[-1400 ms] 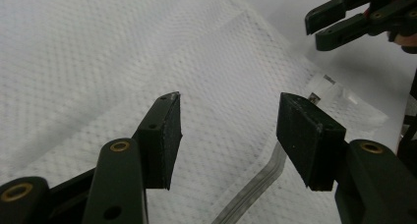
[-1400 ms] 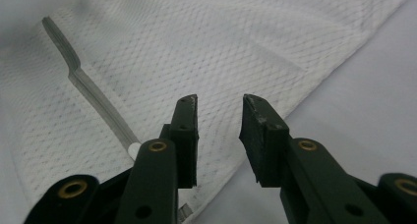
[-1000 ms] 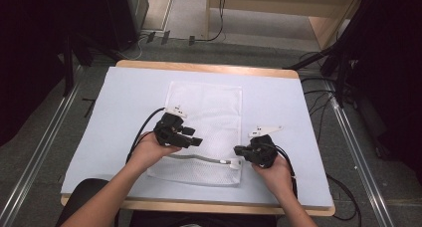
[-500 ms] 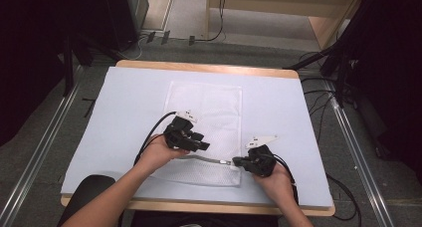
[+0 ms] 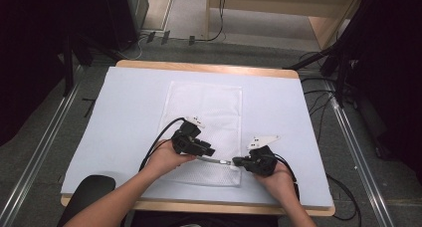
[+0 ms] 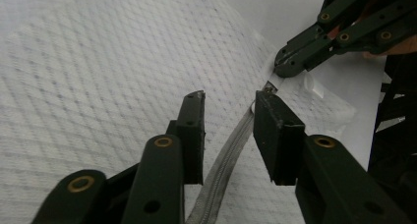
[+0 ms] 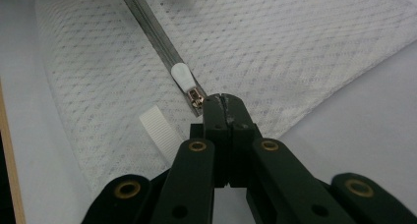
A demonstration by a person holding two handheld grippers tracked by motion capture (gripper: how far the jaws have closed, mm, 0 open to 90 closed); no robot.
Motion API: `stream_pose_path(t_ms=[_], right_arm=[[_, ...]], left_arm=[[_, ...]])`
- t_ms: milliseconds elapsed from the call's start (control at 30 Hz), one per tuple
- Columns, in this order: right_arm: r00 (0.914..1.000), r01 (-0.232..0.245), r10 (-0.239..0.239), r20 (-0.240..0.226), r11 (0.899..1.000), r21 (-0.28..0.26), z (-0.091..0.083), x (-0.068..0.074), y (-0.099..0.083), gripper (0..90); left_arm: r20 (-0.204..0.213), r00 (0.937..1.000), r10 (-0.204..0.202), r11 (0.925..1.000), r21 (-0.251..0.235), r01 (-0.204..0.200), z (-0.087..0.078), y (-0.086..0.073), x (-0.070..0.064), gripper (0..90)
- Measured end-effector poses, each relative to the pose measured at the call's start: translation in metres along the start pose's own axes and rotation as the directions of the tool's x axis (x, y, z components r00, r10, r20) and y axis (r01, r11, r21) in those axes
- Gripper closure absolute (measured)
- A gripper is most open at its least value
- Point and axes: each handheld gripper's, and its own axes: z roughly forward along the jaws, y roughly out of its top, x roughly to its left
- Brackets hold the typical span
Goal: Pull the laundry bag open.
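Note:
A white mesh bag lies flat on the pale table cover, its grey zipper running along the near edge. My left gripper is open over the bag, and in the left gripper view its jaws straddle the zipper tape without clamping it. My right gripper is shut at the zipper's right end. In the right gripper view its tips pinch the bag just beyond the metal slider and white pull tab. The right gripper also shows in the left gripper view.
A white ribbon loop sticks out of the bag beside the zipper end. The wooden table edge borders the cover at the back. Cables and metal rails lie on the floor at the right.
My left gripper has moved right and nearer along the zipper. My right gripper has come down to the near edge and closed at the zipper's end.

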Motion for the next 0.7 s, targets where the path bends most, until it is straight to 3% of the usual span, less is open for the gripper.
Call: stream_pose_path(t_ms=[200,500,700], right_arm=[[0.9999,0.015,-0.015,0.005,1.000,0.009,0.000,0.001,0.001,90.0],[0.9997,0.024,-0.024,-0.005,1.000,0.006,0.000,-0.001,0.001,90.0],[0.9997,0.024,-0.024,-0.006,1.000,0.004,0.000,-0.001,0.001,90.0]], left_arm=[[0.028,0.9996,0.010,0.9997,0.023,-0.011,0.008,0.001,-0.004,78.2],[0.045,0.9982,0.039,0.9971,0.065,-0.042,0.027,0.006,-0.013,79.6],[0.065,0.9977,0.016,0.9976,0.067,-0.020,0.034,0.005,-0.013,79.6]])
